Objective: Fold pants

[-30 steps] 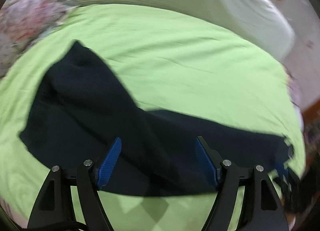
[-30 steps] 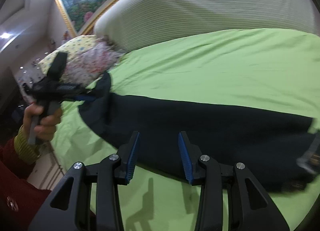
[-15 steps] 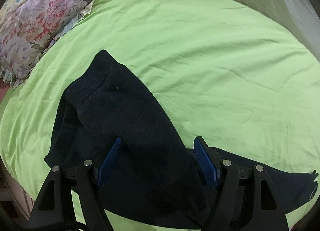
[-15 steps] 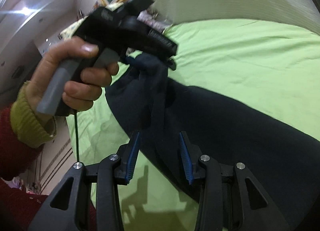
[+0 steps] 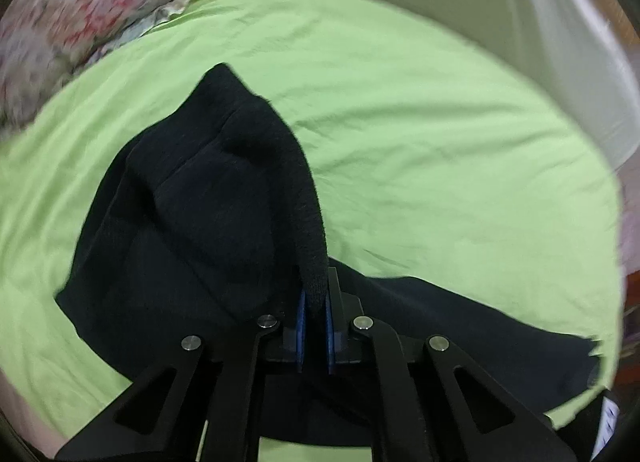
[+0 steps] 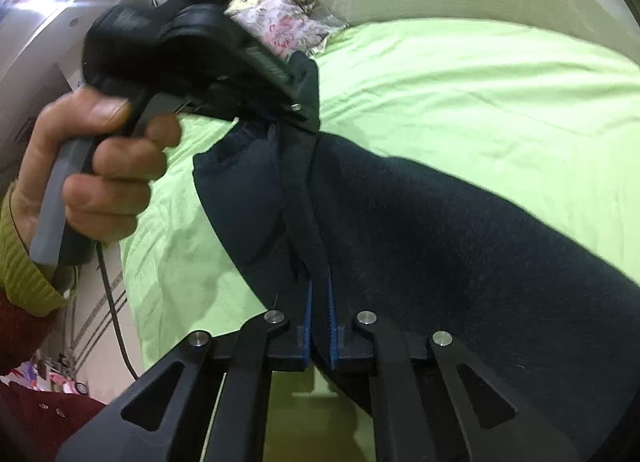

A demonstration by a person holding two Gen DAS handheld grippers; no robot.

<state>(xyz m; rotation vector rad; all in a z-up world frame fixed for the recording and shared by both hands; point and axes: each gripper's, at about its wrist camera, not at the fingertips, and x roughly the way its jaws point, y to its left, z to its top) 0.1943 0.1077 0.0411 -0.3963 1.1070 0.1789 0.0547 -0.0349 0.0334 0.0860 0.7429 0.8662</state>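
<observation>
While the dark pants point(image 5: 208, 221) lie spread across the green bed point(image 5: 420, 133), the left gripper point(image 5: 314, 314) has its blue fingers point(image 5: 301, 318) clamped on a raised fold of the pants near the floral pillow point(image 5: 80, 9); further from that pillow, the right gripper point(image 6: 319, 326) is likewise pinched tight on the same band of fabric

Both tongs, left point(image 5: 314, 314) and right point(image 6: 320, 314), are clamped tight, each pinching dark cloth point(image 6: 440, 242).
</observation>
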